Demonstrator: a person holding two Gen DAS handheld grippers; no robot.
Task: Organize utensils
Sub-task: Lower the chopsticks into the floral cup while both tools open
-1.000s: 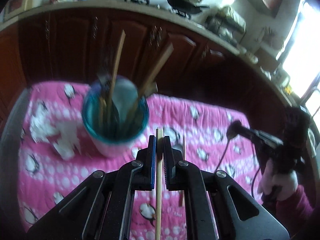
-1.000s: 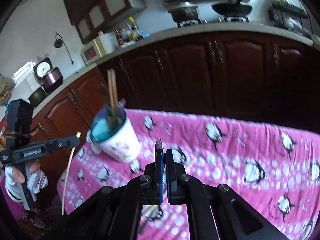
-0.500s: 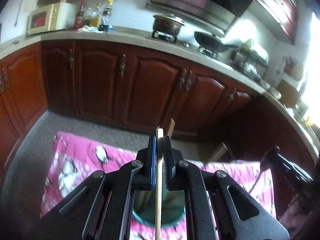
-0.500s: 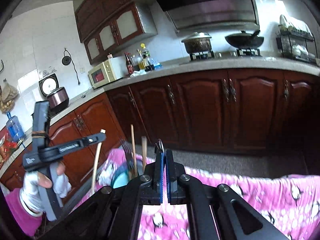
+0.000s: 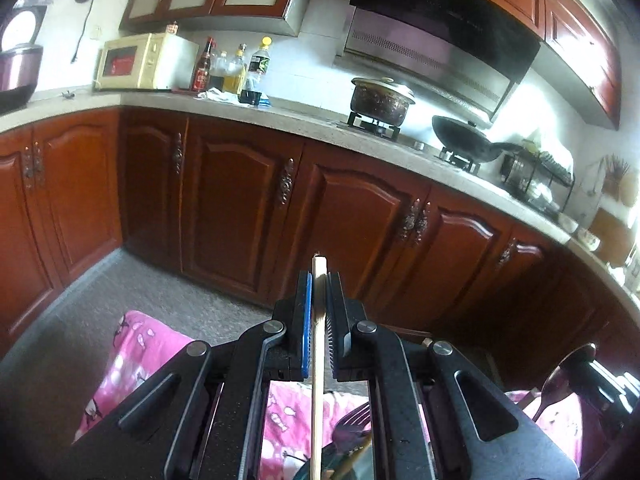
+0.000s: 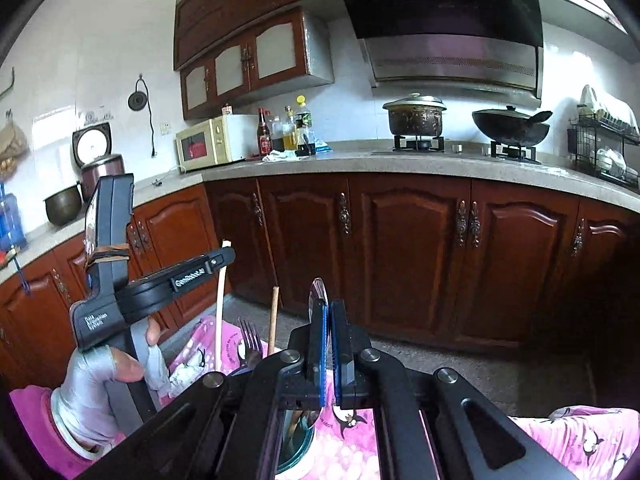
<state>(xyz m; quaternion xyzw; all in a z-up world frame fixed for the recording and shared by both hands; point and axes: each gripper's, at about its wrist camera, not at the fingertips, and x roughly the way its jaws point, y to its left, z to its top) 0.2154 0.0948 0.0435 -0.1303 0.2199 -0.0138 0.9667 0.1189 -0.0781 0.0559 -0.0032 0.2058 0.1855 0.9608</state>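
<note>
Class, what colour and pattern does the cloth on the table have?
The cloth is bright pink with white dots and small penguins, clearest in the right wrist view.

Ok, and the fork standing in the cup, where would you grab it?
The fork stands tines-up, its handle buried in the cup beside a wooden stick, so I'd probably pinch its neck just under the tines, coming from above.
</note>
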